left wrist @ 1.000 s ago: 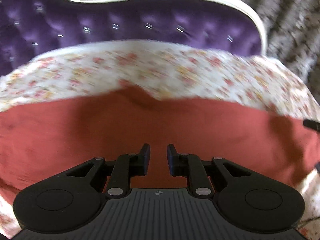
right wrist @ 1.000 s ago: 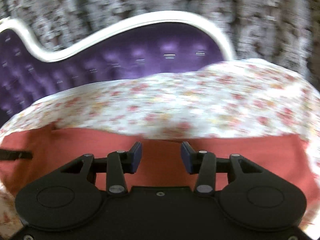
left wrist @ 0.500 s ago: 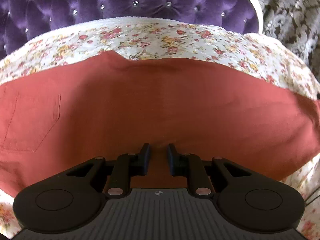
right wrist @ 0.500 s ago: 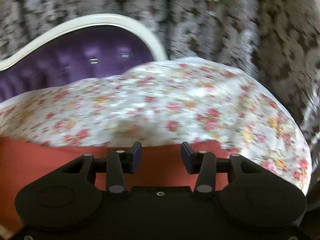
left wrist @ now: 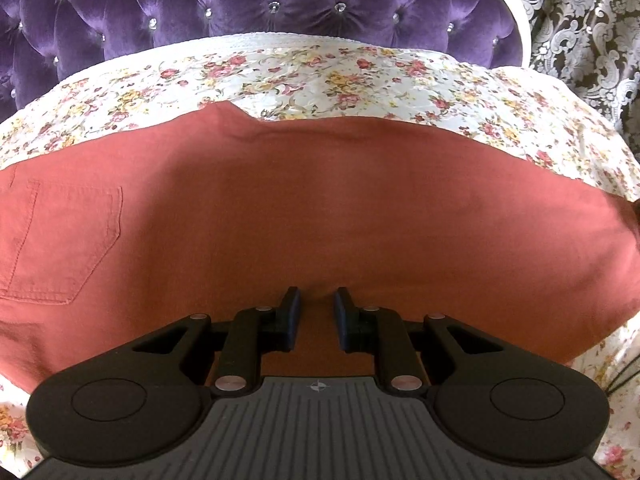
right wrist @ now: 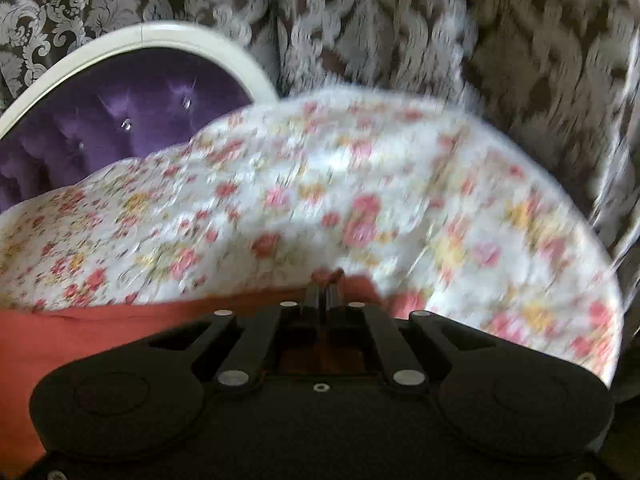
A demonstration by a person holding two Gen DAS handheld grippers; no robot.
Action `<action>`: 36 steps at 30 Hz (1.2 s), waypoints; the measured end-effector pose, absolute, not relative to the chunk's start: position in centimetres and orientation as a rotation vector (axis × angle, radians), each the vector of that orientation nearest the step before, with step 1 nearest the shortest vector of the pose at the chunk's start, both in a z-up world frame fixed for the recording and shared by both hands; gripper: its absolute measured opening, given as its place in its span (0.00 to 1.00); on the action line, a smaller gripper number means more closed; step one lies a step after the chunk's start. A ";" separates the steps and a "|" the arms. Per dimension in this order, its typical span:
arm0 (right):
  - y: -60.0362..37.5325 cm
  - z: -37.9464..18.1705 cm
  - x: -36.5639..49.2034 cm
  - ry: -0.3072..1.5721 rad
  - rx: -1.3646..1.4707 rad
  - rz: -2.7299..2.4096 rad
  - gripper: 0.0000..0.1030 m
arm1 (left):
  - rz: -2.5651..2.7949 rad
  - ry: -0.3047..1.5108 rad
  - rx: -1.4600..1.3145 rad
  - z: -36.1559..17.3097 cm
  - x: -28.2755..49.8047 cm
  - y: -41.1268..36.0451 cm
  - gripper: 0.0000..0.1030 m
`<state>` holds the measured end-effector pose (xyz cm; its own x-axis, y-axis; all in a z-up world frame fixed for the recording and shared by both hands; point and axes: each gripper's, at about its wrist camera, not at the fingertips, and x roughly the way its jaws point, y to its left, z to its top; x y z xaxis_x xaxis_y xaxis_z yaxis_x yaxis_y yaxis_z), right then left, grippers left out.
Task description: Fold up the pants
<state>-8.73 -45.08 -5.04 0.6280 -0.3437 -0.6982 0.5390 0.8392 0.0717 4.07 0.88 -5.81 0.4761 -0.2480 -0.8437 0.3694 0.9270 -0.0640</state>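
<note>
Floral bedspread (left wrist: 360, 76) backs rust pants (left wrist: 320, 208) stretched crosswise; right gripper (right wrist: 329, 286) clamps their end hem, left gripper (left wrist: 317, 308) hovers part-open mid-length.

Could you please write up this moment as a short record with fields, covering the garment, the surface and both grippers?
garment: red pants spread flat, back pocket showing
surface: floral bedspread
backdrop: purple tufted headboard
left gripper: over the pants' near edge, jaws partly apart, whether it grips cannot be told
right gripper: jaws shut, pinching a raised bit of the pants' far edge
</note>
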 end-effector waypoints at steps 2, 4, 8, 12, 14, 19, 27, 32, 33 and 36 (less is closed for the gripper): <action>-45.4 -5.2 -8.4 0.753 0.269 -0.595 0.07 | -0.383 1.011 0.139 -5.6 4.3 0.8 0.18; -46.0 -5.5 -8.4 0.764 0.327 -0.590 0.08 | -0.381 1.004 0.141 -5.4 4.5 0.8 0.18; -44.0 -3.1 -9.0 0.680 0.294 -0.524 0.21 | -0.367 0.991 0.102 -5.0 5.5 1.7 0.18; -39.6 -0.8 -7.7 0.629 0.250 -0.287 0.51 | -0.332 1.033 0.067 -5.9 6.8 2.5 0.18; -36.9 -0.2 -6.1 0.625 0.230 -0.139 0.57 | -0.347 1.033 0.058 -5.9 6.4 2.9 0.18; -29.8 -0.5 -1.0 0.642 0.145 0.180 0.57 | -0.393 1.045 0.079 -6.0 4.6 3.5 0.18; -20.9 -3.6 7.7 0.738 -0.034 0.455 0.57 | -0.439 1.090 0.030 -6.0 4.1 4.9 0.18; -18.5 -4.9 8.0 0.807 -0.090 0.512 0.13 | -0.449 1.103 -0.003 -5.9 4.6 5.4 0.18; -18.2 -4.7 7.3 0.799 -0.093 0.515 0.13 | -0.443 1.093 0.007 -5.6 4.7 5.4 0.18; -17.6 -4.0 5.1 0.752 -0.135 0.519 0.13 | -0.426 1.049 0.040 -4.8 5.6 5.2 0.18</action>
